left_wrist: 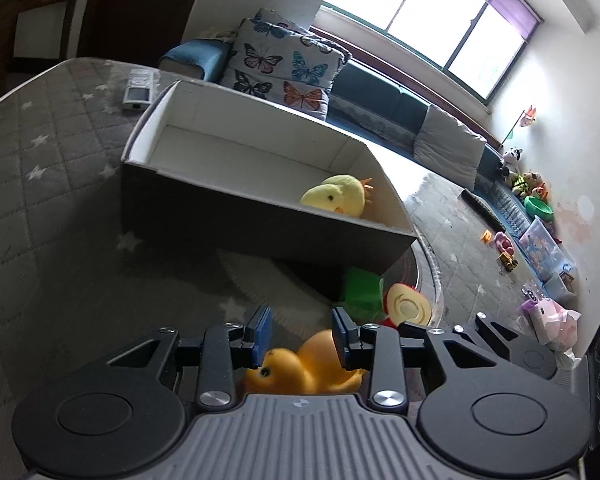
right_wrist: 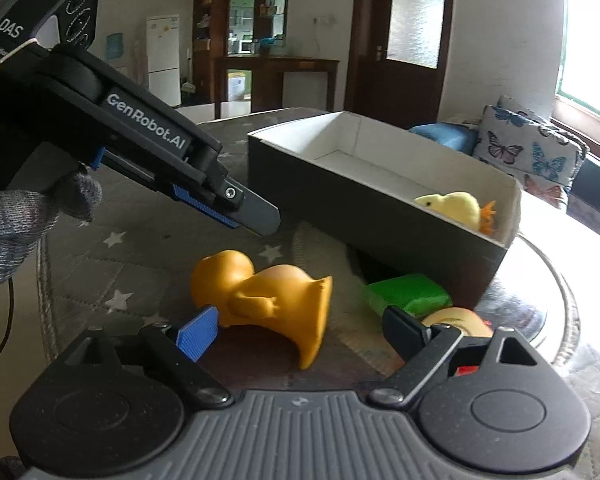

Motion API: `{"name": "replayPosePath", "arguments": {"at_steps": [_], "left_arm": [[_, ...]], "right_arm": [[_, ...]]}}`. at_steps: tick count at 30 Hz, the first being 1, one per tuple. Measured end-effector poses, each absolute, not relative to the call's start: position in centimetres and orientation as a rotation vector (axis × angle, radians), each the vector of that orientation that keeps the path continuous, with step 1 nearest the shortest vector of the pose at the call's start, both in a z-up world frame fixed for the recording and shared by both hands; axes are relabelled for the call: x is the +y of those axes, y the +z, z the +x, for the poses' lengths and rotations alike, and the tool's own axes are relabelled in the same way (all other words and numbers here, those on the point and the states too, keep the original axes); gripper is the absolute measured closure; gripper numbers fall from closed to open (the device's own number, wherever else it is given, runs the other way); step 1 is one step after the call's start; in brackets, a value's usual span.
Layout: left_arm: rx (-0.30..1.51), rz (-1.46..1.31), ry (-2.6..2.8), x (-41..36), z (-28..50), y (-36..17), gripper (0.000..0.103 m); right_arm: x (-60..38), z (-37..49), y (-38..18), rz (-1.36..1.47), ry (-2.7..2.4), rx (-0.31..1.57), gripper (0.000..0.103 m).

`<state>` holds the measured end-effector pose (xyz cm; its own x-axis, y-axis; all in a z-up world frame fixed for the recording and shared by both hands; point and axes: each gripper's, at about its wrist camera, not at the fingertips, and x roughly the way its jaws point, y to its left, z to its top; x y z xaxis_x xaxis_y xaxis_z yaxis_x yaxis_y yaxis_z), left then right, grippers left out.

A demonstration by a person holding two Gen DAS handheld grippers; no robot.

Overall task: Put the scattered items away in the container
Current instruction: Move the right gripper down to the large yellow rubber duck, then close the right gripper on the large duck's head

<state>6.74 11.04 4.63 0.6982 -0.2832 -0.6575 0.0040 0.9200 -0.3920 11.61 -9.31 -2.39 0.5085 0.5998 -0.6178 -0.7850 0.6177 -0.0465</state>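
The orange rubber duck (right_wrist: 266,300) is seen lying on its side on the quilted surface (right_wrist: 148,216), just before the near wall of the open box (right_wrist: 364,216), in whose far corner a yellow plush chick (right_wrist: 456,206) is kept. The right gripper (right_wrist: 300,334) is spread wide with the duck between its fingers, unpressed. The left gripper (left_wrist: 302,332) is held above the duck, its fingers apart and gripping nothing, while a green block (right_wrist: 410,294) and a round toy (left_wrist: 408,306) are crowded against the box's near corner by the surface's rim.

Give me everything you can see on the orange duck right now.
The orange duck is a smooth, rubbery-looking toy with a round head, moulded wing and flared tail. It lies tipped on its side on the grey star-patterned cloth, outside the box, left of the green block. The left gripper hovers above it, jaws apart; the right gripper is open before it. Neither grips it.
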Motion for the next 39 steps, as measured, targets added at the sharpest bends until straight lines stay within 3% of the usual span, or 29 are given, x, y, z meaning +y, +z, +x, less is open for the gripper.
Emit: {"name": "replayPosePath", "arguments": {"at_steps": [39], "left_arm": [[0.858, -0.481, -0.139, 13.1, 5.5, 2.0, 0.063]], "right_arm": [[-8.6, 8.9, -2.9, -0.402, 0.977, 0.62, 0.011]]}}
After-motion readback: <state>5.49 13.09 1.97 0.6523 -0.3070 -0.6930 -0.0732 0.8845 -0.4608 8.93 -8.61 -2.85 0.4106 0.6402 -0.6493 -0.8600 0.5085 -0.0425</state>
